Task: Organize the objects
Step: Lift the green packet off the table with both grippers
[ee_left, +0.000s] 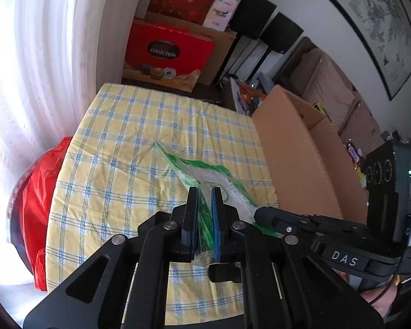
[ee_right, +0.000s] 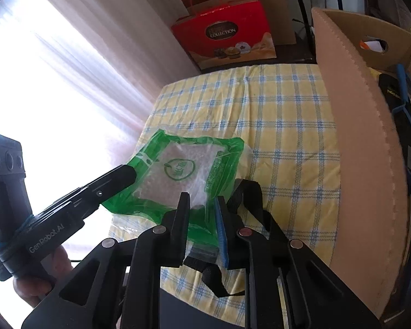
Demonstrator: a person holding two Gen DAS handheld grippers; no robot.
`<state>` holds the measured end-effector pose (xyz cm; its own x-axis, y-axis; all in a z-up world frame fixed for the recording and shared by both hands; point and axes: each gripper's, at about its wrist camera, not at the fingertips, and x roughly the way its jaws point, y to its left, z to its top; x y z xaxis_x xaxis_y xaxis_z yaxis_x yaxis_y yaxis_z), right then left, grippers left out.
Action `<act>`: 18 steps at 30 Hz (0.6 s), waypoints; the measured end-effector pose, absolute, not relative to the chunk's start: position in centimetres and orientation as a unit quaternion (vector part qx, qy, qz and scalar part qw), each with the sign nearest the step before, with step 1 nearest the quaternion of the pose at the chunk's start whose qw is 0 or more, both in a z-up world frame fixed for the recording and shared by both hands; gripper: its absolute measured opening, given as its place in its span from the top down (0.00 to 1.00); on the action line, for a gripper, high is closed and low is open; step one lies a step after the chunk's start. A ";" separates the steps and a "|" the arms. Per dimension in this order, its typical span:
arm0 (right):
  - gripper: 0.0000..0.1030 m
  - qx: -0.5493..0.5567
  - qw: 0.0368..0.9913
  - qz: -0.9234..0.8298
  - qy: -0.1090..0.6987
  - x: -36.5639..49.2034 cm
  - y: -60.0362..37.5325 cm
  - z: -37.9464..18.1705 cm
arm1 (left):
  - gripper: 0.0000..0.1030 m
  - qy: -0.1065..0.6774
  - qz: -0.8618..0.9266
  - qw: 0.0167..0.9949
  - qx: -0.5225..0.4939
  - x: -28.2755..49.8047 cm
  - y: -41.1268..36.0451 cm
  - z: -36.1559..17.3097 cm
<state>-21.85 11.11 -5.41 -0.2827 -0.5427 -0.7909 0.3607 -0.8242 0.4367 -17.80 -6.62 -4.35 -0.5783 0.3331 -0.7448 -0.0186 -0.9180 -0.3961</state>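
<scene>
A clear plastic bag (ee_left: 205,174) with a green border and white grainy contents hangs just above the yellow-and-blue checked tablecloth (ee_left: 128,142). My left gripper (ee_left: 204,194) is shut on its near edge, with the green film pinched between the pads. In the right wrist view the same bag (ee_right: 178,164) spreads out flat, showing a green round logo. My right gripper (ee_right: 202,200) is shut on the bag's near corner, with clear film between the fingers. The left gripper (ee_right: 133,171) grips the bag's left edge there. The right gripper (ee_left: 261,213) shows at the bag's right side.
An open cardboard box (ee_right: 356,137) stands along the table's right edge, with its tall flap (ee_left: 296,150) close to the bag. Red gift bags (ee_left: 167,52) sit behind the table. A red plastic bag (ee_left: 41,186) lies at the left by the curtain. A black strap (ee_right: 249,192) dangles under the right gripper.
</scene>
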 end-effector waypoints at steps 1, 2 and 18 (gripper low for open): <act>0.83 0.524 0.284 -0.798 -0.087 -21.7 11.3 -5.0 | 0.92 -0.174 0.872 0.103 -0.445 -17.8 -6.4 -3.9; 0.83 0.520 0.285 -0.800 -0.089 -21.6 11.6 -4.6 | 0.92 -0.172 0.875 0.106 -0.441 -17.8 -6.2 -3.4; 0.94 0.504 0.248 -0.825 -0.061 -20.3 15.0 -2.7 | 1.00 -0.109 0.889 0.133 -0.424 -17.6 -0.5 1.0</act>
<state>-20.31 15.02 -2.70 -0.3682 -0.4709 -0.8017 0.3483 -0.8693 0.3506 -17.57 -0.51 1.04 -0.6047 0.3297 -0.7250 -0.1446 -0.9406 -0.3072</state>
